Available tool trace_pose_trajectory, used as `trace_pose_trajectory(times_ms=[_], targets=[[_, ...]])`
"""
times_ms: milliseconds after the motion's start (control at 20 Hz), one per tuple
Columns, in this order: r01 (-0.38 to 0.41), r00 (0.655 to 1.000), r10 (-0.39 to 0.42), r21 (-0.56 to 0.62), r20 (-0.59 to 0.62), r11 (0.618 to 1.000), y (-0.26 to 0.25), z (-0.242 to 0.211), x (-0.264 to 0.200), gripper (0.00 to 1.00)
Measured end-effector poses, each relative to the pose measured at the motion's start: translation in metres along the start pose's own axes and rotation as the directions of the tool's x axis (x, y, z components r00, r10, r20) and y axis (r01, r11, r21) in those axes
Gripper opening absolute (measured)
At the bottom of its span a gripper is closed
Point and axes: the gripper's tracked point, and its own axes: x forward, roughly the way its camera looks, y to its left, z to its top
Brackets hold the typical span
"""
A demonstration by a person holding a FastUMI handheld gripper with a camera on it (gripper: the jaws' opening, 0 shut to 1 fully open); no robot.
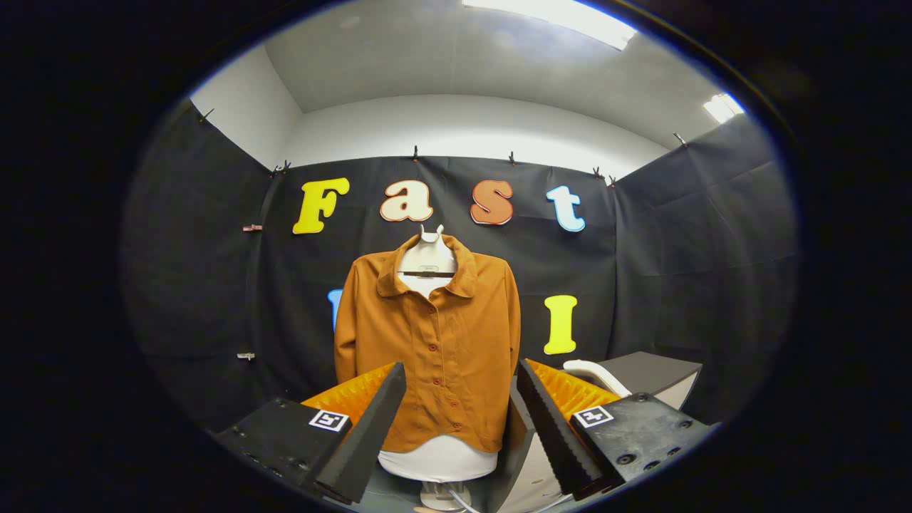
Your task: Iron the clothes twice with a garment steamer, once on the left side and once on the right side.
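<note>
- Two passes, one on the left side and one on the right, both look still to do, judging by how things stand.
- Gripper (462, 420) is spread wide and holds nothing.
- Brown shirt (434, 342) hangs buttoned on a white mannequin torso (436, 459), beyond the fingers and framed between them.
- White curved handle (595, 374), possibly the steamer's, lies on a grey table (655, 370) just past the right finger; fetching it seems the first step.

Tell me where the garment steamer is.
Its white handle lies on a grey stand, right of the shirt, beyond the open hand-held gripper.
</note>
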Motion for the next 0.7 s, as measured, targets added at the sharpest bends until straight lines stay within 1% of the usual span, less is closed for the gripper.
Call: trace_pose_trajectory(times_ms=[700], targets=[[0.058, 0.997, -0.058, -0.004, -0.041, 0.998, 0.003, -0.012, -0.004, 0.98]])
